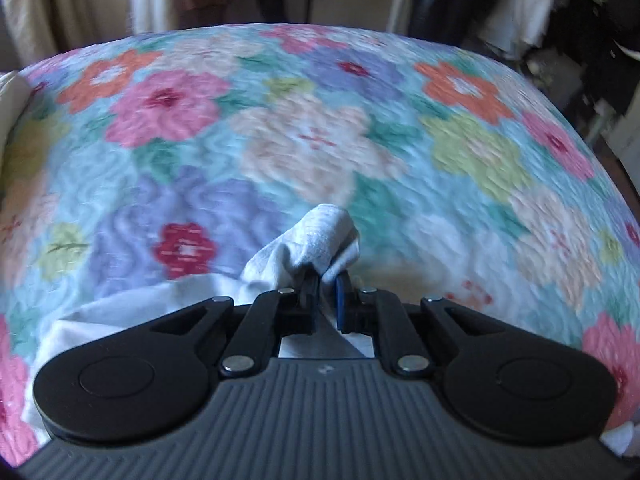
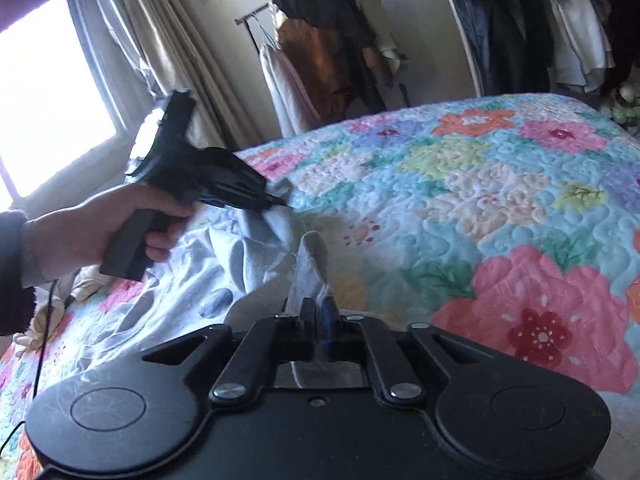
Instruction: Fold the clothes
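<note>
A white garment (image 2: 168, 268) with grey round spots lies crumpled on a floral quilt (image 2: 480, 200). My left gripper (image 1: 326, 280) is shut on a bunched edge of the garment (image 1: 316, 236), lifting it above the quilt. It also shows in the right wrist view (image 2: 276, 202), held by a hand at the left, pinching the cloth. My right gripper (image 2: 318, 304) is shut on another part of the garment's edge (image 2: 312, 264), close to the left one.
The quilt (image 1: 320, 120) covers the bed. A clothes rack (image 2: 320, 40) with hanging clothes stands behind the bed. A window (image 2: 44, 92) with curtains is at the left. More hanging clothes (image 2: 540, 28) are at the far right.
</note>
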Tool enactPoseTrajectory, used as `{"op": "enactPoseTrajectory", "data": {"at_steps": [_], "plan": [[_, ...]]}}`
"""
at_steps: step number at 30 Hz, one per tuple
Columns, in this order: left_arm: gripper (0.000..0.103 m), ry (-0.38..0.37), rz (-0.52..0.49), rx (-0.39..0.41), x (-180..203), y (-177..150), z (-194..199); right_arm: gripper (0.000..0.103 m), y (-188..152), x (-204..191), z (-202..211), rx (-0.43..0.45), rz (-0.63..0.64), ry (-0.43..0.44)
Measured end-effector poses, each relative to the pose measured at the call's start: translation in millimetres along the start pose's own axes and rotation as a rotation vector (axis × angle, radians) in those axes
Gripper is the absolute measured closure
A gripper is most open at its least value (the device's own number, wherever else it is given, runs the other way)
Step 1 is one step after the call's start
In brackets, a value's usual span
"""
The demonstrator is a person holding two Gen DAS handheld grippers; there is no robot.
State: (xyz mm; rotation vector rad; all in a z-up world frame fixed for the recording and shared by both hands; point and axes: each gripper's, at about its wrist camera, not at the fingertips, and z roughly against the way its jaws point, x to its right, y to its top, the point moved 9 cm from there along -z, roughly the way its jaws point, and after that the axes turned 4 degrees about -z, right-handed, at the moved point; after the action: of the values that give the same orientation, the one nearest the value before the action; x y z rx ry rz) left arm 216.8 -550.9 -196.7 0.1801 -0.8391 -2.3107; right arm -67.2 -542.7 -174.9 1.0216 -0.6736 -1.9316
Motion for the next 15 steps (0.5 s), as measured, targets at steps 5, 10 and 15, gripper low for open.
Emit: {"op": "enactPoseTrajectory", "data": {"at_steps": [5,10,15], "plan": [[0.095,0.012,0.024,0.014,-29,-5,1,0.048,-11,7,-24,-0.055,0.040,-0.078],[0.095,0.025,0.032,0.045,-42,3,-1,0.099,9,5,-28,-0.030,0.121,-0.082],[0.095,0.083,0.033,0.128,-59,37,7,0.100,74,52,8,0.074,0.123,-0.175]]}}
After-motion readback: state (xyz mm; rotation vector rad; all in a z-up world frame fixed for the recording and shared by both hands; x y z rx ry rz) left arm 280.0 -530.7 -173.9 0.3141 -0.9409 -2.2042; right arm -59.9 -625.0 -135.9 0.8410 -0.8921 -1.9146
